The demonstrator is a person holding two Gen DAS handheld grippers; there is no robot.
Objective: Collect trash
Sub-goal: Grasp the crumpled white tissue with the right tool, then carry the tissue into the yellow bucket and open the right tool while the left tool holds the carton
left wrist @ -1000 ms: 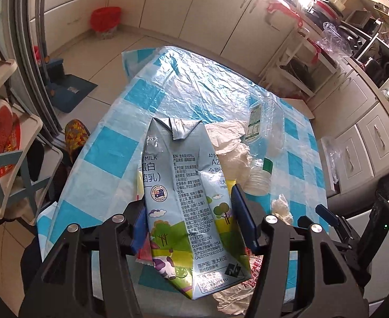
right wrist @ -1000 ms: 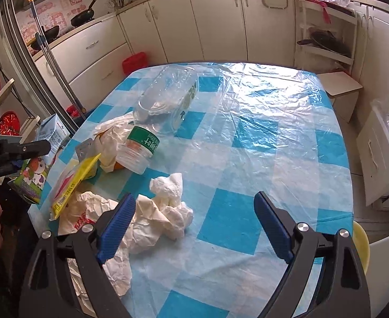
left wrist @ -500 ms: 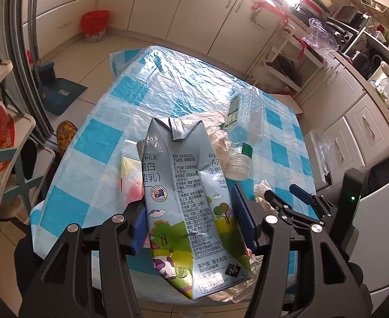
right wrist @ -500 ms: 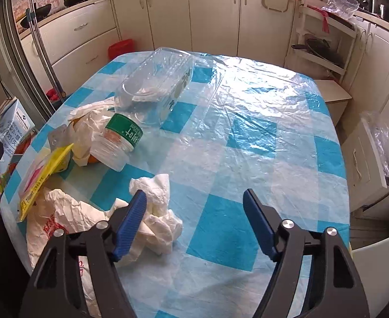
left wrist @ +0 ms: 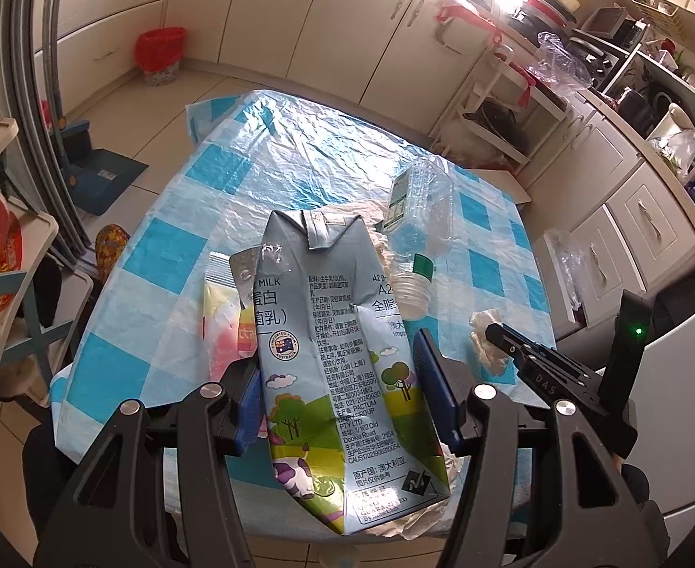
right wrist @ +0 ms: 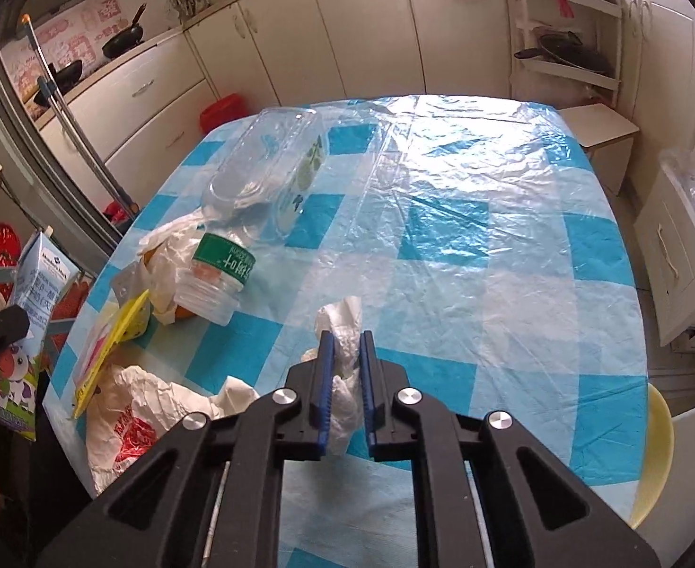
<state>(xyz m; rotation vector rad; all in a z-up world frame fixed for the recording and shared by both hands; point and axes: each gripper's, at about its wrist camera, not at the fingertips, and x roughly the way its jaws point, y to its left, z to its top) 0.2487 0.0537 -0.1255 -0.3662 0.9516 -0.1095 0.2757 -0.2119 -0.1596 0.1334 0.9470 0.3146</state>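
Blue pads of the right gripper [right wrist: 345, 359] are clamped on a crumpled white tissue [right wrist: 342, 326] at the near edge of the checked table [right wrist: 513, 246]. Only the left wrist view shows the milk carton [left wrist: 338, 355] face-on, pinched upright in the left gripper [left wrist: 342, 393]. Farther on lie a clear plastic bottle [right wrist: 262, 180] and, perhaps, an orange under white bags [right wrist: 167, 255].

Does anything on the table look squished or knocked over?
Yes. The big clear bottle lies flat on its side, and the small bottle with the green label looks crushed. The milk carton in the left tool is dented.
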